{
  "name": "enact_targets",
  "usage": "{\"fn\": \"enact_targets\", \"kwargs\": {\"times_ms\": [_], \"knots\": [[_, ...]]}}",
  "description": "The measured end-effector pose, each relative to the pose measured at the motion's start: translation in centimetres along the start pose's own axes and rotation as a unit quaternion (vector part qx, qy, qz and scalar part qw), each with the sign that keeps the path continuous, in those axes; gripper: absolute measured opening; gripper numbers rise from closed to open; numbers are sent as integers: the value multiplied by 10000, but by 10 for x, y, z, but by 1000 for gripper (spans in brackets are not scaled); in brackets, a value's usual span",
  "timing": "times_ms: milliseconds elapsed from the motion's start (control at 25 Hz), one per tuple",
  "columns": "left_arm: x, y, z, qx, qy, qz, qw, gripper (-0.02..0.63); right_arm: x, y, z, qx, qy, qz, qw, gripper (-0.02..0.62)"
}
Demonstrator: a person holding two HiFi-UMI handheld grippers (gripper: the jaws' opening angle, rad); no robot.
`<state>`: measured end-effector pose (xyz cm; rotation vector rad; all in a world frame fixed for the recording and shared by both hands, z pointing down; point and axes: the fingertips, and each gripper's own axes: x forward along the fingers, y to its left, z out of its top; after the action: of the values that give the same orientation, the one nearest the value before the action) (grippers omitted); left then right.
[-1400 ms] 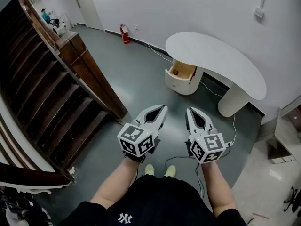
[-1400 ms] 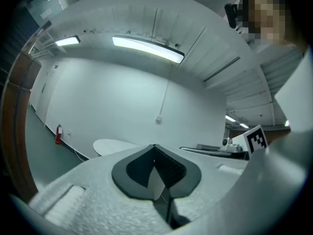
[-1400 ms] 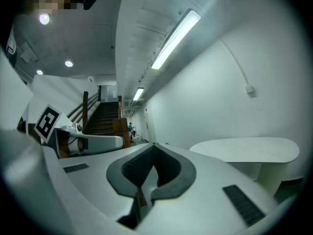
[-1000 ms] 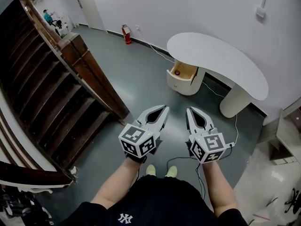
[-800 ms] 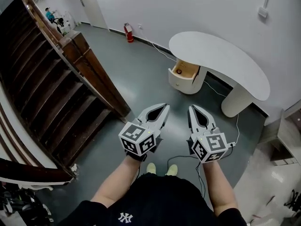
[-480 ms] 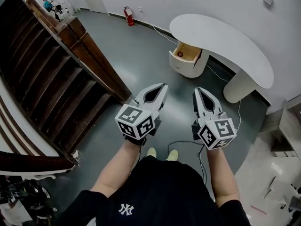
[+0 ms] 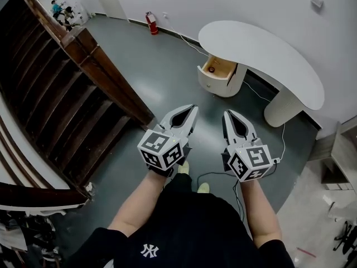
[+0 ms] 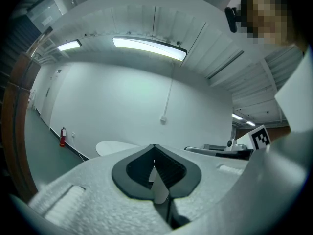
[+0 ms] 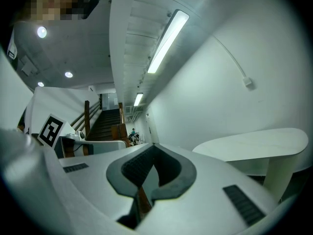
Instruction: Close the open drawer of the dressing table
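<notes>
The drawer stood open, pulled out of the rounded pedestal under the left end of the white dressing table. Its long axis ran from the pedestal toward the lower left of the head view, with the white front facing the staircase. A small round reddish thing lay inside, near the front. The table stood against a white wall on a grey-green floor, well ahead of both grippers. A red fire extinguisher stood by the wall. The left gripper and the right gripper were held level above the floor, side by side, each with its jaws together and nothing between them. The black shirt bore a white "NY" logo.
</notes>
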<state>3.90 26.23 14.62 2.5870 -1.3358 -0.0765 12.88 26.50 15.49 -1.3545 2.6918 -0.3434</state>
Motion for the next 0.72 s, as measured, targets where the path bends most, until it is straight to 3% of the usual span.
{"fn": "enact_targets", "kwargs": {"times_ms": [360, 720], "knots": [[44, 46, -8, -58, 59, -34, 10000, 9, 54, -30, -17, 61, 210, -142, 9997, 15], [126, 140, -19, -1, 274, -348, 9990, 9, 165, -78, -42, 166, 463, -542, 9973, 15]]}}
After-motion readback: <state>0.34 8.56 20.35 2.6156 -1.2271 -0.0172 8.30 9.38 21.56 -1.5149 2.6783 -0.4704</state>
